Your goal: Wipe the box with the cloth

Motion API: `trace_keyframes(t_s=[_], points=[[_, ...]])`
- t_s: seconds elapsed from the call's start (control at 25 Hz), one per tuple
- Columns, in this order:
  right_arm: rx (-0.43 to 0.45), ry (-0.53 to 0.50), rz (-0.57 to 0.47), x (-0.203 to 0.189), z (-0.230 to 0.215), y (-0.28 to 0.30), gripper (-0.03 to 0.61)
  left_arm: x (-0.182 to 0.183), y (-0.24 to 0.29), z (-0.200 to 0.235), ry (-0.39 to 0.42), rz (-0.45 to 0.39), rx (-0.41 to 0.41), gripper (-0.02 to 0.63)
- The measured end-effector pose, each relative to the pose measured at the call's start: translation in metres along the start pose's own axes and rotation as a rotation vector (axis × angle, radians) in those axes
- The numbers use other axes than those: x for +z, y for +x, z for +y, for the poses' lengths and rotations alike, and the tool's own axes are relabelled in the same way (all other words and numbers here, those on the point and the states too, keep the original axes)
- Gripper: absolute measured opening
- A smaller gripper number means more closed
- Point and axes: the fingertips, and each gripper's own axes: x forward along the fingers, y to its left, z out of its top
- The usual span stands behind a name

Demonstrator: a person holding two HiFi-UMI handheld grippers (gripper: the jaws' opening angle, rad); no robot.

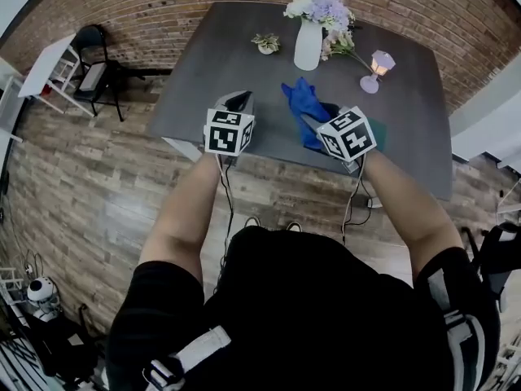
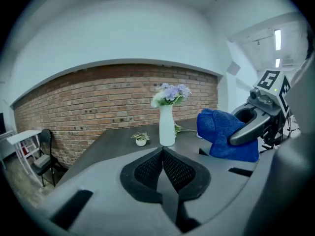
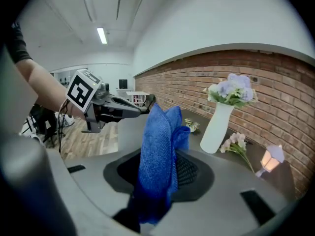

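Note:
My right gripper (image 1: 309, 122) is shut on a blue cloth (image 1: 304, 98), which it holds bunched and upright above the dark table (image 1: 407, 96). In the right gripper view the cloth (image 3: 160, 151) stands up between the jaws and hides their tips. A teal box (image 1: 379, 134) lies on the table, mostly hidden under the right gripper's marker cube. My left gripper (image 1: 238, 98) hovers to the left of the cloth, its jaws (image 2: 162, 149) shut with nothing between them. The left gripper view shows the cloth (image 2: 224, 134) hanging from the right gripper (image 2: 253, 122).
A white vase with flowers (image 1: 308, 43), a small potted plant (image 1: 266, 44) and a little lamp (image 1: 376, 68) stand at the table's far side. A brick wall (image 1: 163, 6) lies behind. A black chair (image 1: 96, 63) stands at left on the wooden floor.

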Motion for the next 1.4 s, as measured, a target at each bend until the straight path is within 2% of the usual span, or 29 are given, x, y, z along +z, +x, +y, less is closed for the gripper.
trace_keyframes(t_s=[0.16,0.32,0.4,0.64,0.8,0.92,1.12,1.4], points=[[0.088,-0.040,0.062,0.001,0.011,0.037,0.144,-0.018,0.007,0.026,-0.025,0.034,0.011,0.009],[0.135,-0.080,0.133,-0.004,0.028,0.072,0.144,-0.036,0.025,0.059,0.015,0.069,-0.004,0.009],[0.166,-0.108,0.175,-0.010,0.038,0.085,0.144,-0.037,0.044,0.075,0.007,0.065,-0.021,0.009],[0.272,-0.197,0.360,-0.039,0.061,0.108,0.144,-0.025,0.114,0.091,-0.059,0.037,-0.156,0.009],[0.269,-0.191,0.432,-0.048,0.049,0.118,0.144,-0.017,0.153,0.080,-0.050,0.035,-0.255,0.009],[0.260,-0.174,0.478,-0.058,0.036,0.117,0.144,-0.021,0.168,0.073,-0.058,0.049,-0.287,0.009],[0.280,-0.158,0.511,-0.070,0.013,0.119,0.144,-0.024,0.181,0.069,-0.089,0.066,-0.273,0.009],[0.254,-0.192,0.468,-0.066,-0.036,0.134,0.144,-0.023,0.178,0.066,-0.102,0.083,-0.199,0.009]])
